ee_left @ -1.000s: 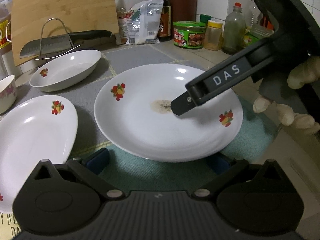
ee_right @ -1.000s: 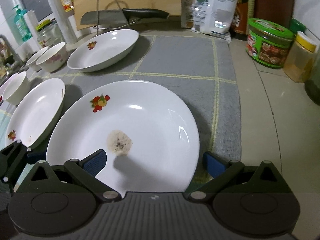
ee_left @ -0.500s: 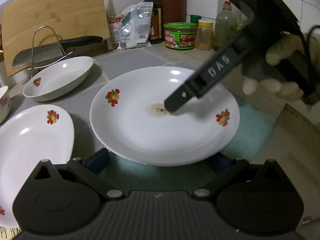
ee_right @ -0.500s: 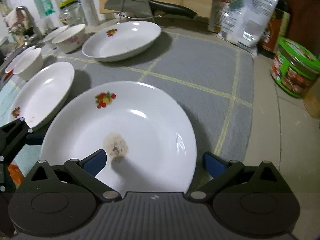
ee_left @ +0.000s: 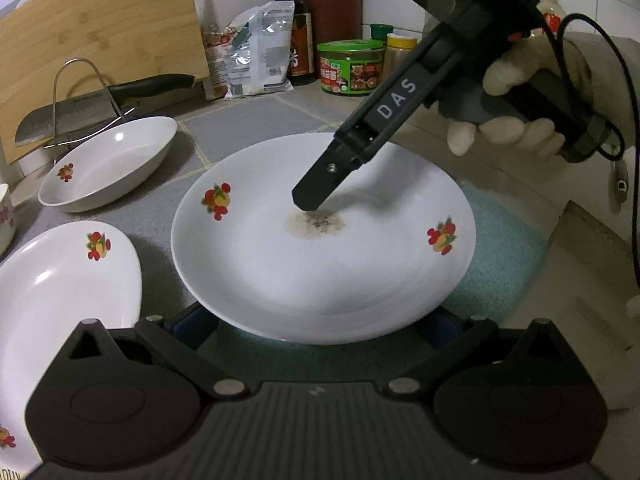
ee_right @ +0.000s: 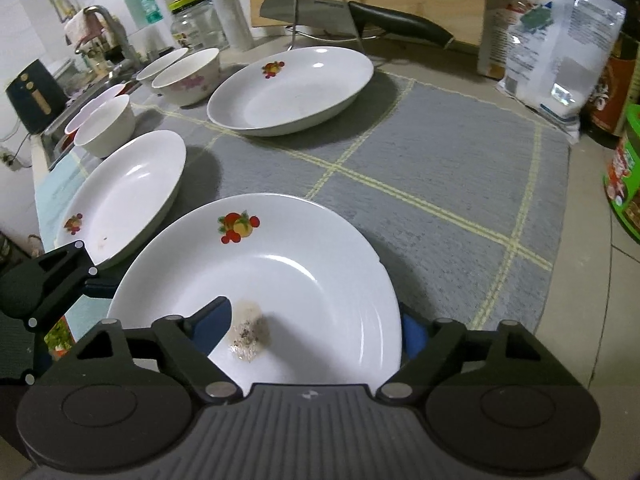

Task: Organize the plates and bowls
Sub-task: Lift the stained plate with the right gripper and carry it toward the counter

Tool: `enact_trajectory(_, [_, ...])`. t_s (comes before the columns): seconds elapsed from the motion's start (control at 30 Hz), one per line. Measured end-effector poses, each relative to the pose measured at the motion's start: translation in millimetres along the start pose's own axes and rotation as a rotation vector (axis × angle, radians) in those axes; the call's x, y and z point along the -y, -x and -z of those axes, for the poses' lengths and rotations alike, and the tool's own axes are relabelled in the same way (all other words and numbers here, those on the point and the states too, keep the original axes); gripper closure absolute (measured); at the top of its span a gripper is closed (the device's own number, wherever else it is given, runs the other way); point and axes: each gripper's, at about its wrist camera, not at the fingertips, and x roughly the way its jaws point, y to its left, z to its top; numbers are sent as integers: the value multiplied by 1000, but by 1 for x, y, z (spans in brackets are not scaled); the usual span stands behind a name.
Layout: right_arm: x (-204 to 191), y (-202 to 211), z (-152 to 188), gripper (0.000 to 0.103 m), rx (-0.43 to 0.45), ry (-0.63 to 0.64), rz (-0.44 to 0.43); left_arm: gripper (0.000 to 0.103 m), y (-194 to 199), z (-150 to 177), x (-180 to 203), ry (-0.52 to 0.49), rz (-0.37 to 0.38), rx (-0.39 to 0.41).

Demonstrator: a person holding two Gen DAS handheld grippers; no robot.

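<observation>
A round white plate (ee_left: 320, 264) with fruit prints and a brown stain in its middle lies on the mat; it also shows in the right wrist view (ee_right: 280, 280). My left gripper (ee_left: 316, 320) is open, its fingers below the plate's near rim. My right gripper (ee_right: 312, 332) is open: one finger (ee_right: 212, 320) reaches over the plate by the stain, the other (ee_right: 412, 336) sits outside the rim. Its finger (ee_left: 320, 188) shows above the stain in the left wrist view. An oval plate (ee_right: 124, 196) lies to the left, an oval dish (ee_right: 292, 88) behind.
Several bowls (ee_right: 188, 76) stand at the far left by the sink. A cleaver (ee_right: 352, 12) rests on a wire rack before a cutting board. Bags (ee_left: 248, 48), bottles and a green tin (ee_left: 350, 66) line the back wall. A grey mat (ee_right: 440, 168) covers the counter.
My right gripper has tilted steeper and moved so one finger now reaches over the plate near the stain. The left gripper has stayed at the plate's near rim.
</observation>
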Motion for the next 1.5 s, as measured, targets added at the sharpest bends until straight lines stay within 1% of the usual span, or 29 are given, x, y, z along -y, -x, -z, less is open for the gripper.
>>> enact_trajectory(0.23, [5,-1,-3,18,6,6,-36,0,-2,-3,0,-12,1,-20])
enact_trajectory(0.7, [6,4,1,18,14,7,-45,0,-8,-7,-1,-36,-3,-58])
enact_trajectory(0.9, [9,12,1,18,31,2,-36,1,-8,-11,-3,-35,15,-55])
enact_trajectory(1.13, [16,23,-3,18,69,-9,-11,1,-11,-23,-7,-33,34,-33])
enact_trajectory(1.33, [29,33,-7,18,101,-40,20,1,-19,-40,-11,-56,56,-5])
enact_trajectory(1.5, [37,38,-6,18,118,-73,49,1,-28,-50,-16,-76,82,0])
